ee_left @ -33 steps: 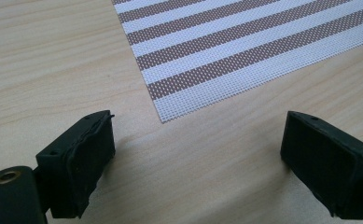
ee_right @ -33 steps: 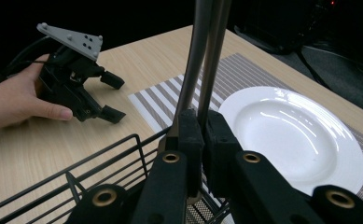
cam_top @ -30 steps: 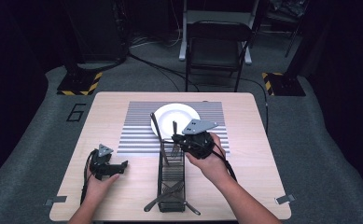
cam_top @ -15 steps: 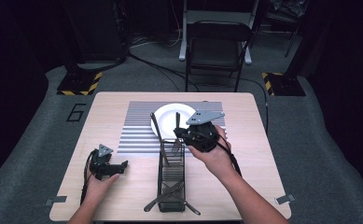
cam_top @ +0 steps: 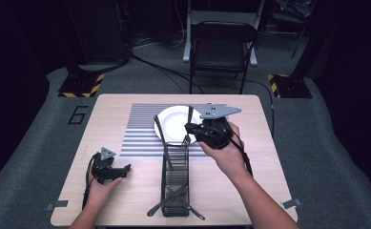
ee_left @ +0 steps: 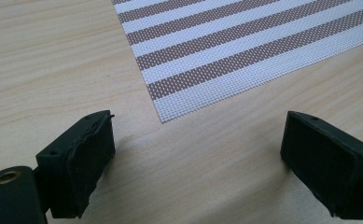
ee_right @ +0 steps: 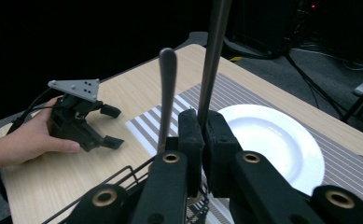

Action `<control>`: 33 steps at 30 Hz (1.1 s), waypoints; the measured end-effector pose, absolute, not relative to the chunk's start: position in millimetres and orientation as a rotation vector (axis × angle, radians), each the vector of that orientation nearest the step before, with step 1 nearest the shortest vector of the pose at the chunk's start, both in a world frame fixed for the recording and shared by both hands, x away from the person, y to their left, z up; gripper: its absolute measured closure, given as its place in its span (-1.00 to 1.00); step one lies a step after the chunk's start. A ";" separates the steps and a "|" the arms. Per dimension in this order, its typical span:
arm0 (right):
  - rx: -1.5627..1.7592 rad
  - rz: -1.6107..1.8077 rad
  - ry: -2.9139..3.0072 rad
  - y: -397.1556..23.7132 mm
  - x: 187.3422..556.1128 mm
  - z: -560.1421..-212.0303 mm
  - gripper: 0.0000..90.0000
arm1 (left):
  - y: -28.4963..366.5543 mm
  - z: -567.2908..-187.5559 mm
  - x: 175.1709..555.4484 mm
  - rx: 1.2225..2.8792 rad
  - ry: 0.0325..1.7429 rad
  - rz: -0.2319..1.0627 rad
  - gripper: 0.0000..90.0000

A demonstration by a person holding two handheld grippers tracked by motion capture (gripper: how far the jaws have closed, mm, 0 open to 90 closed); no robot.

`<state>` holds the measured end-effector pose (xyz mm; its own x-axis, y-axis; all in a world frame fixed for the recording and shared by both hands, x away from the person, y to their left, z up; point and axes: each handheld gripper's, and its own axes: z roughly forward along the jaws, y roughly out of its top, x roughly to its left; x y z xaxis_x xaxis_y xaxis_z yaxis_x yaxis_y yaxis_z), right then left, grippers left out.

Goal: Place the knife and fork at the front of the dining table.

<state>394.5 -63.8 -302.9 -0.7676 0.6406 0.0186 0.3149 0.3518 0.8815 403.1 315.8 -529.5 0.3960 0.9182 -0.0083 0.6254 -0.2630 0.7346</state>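
Observation:
My right gripper (cam_top: 189,128) is shut on the thin handle of a metal fork (cam_top: 190,114), which it holds upright above the far end of the black wire basket (cam_top: 164,183), tines down. In the right gripper view the pads pinch the fork's handle (ee_right: 212,70), with the white plate (ee_right: 272,140) behind. The plate (cam_top: 171,121) lies on the striped placemat (cam_top: 140,129). My left gripper (cam_top: 122,171) rests on the table at the left, open and holding nothing. Its jaws (ee_left: 195,154) stand wide apart over bare wood by the placemat's corner (ee_left: 160,114).
A second long utensil (cam_top: 160,136) leans out of the basket's far end; its handle (ee_right: 166,88) rises beside my right jaws. More utensils (cam_top: 173,202) lie crossed at the basket's near end. A folding chair (cam_top: 221,52) stands beyond the table.
My right gripper has risen with the fork and drifted a little toward the plate. The left gripper has stayed where it was.

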 end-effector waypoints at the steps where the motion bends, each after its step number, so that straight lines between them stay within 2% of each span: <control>1: 0.845 1.381 2.286 -65.6 395.3 -302.4 0.93 | 315.8 -529.5 403.1 1.992 1.316 0.566 -0.79; 12: 0.929 1.368 2.202 -90.8 410.1 -310.4 0.93 | 315.8 -529.6 403.2 1.992 1.314 0.567 -0.79; 33: 1.139 1.258 2.130 -121.8 445.8 -381.4 0.93 | 315.8 -529.4 403.1 1.993 1.316 0.566 -0.79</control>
<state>445.8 -121.8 -381.4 -0.5792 0.8135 0.0520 0.4385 0.2571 0.8612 403.1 315.8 -529.4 0.3962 0.9181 -0.0077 0.6255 -0.2637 0.7343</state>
